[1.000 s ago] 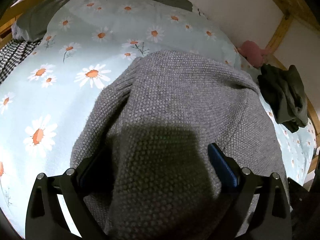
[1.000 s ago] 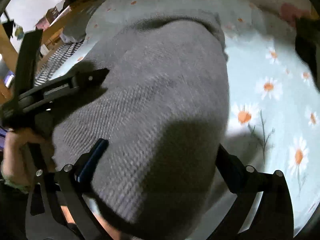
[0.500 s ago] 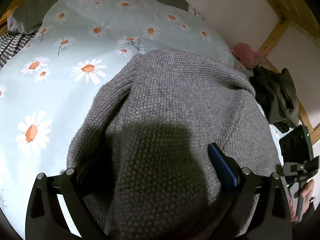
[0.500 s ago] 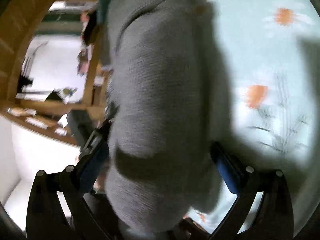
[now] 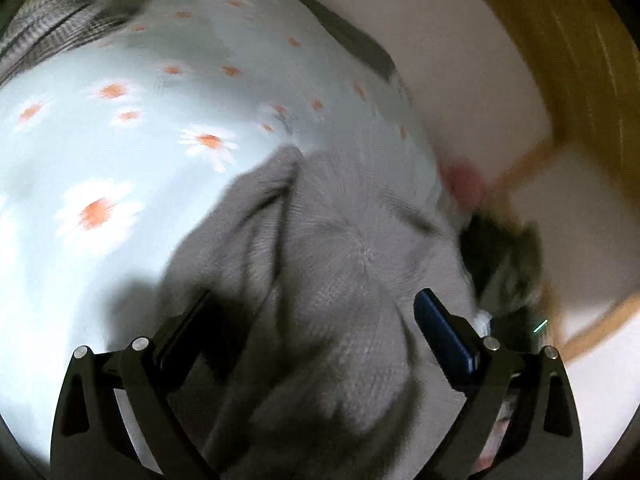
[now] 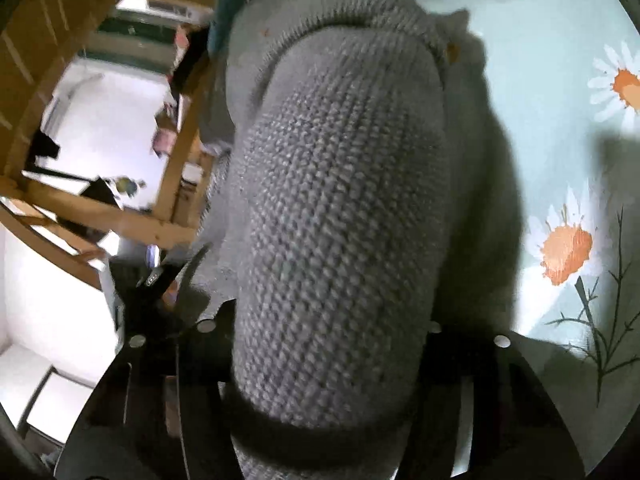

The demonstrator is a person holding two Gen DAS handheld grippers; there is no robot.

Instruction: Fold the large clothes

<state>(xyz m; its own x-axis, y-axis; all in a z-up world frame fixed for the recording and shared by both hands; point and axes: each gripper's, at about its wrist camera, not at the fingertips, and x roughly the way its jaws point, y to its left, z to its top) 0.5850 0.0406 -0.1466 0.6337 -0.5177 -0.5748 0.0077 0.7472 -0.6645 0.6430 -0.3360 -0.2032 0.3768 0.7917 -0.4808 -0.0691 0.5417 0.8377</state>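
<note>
A grey knitted sweater (image 5: 340,264) lies on a pale blue daisy-print bedsheet (image 5: 92,140). My left gripper (image 5: 316,320) has its jaws wide apart over the sweater's near end, with the knit bunched between them. In the right wrist view the sweater (image 6: 340,208) is rolled into a thick bundle, and my right gripper (image 6: 332,344) is shut on it, the fingers pressed against both sides. The left view is blurred by motion.
A dark green garment (image 5: 504,256) and a pink thing (image 5: 464,184) lie at the bed's right edge by a wooden frame (image 5: 580,60). A checked cloth (image 5: 48,36) lies far left. The right view shows the bed's wooden rail (image 6: 176,176) and the room beyond.
My right gripper has closed onto the sweater bundle, which now fills its view. My left gripper has swung, so the sweater has shifted and looks more bunched; its jaws remain apart.
</note>
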